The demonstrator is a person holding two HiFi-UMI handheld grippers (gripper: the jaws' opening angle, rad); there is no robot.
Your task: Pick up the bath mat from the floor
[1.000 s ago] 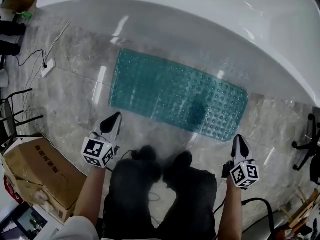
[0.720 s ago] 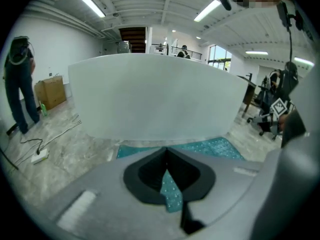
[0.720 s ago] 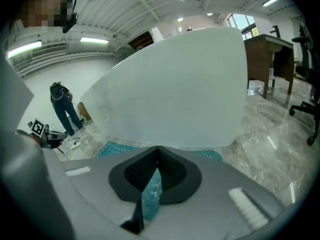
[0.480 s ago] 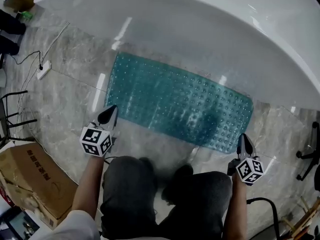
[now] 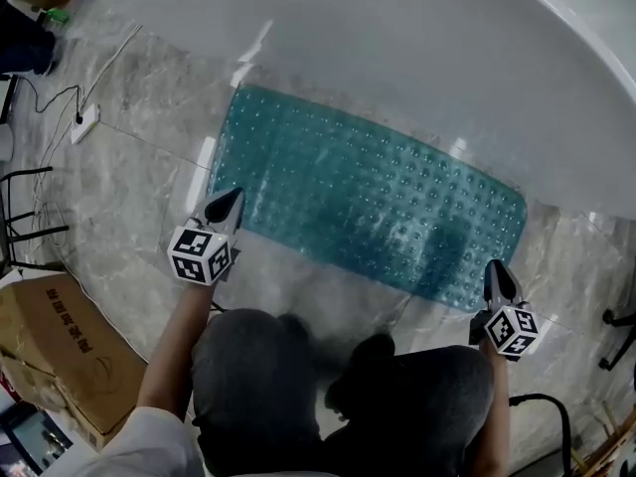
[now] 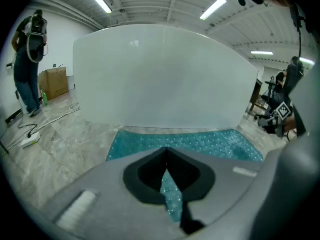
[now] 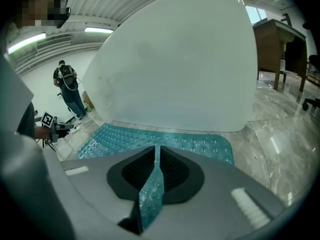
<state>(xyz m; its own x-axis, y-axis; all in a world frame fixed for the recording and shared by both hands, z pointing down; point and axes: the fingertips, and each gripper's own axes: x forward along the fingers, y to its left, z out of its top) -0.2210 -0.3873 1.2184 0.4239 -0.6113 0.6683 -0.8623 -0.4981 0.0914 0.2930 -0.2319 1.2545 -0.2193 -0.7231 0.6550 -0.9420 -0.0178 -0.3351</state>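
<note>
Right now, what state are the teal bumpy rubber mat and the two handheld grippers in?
Teal bumpy rubber mat: lying flat on the floor, not lifted.
Left gripper: shut, empty.
Right gripper: jaws opening, nothing between them.

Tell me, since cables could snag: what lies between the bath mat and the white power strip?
Only bare marble floor. The head view shows nothing lying between the bath mat and the power strip.
</note>
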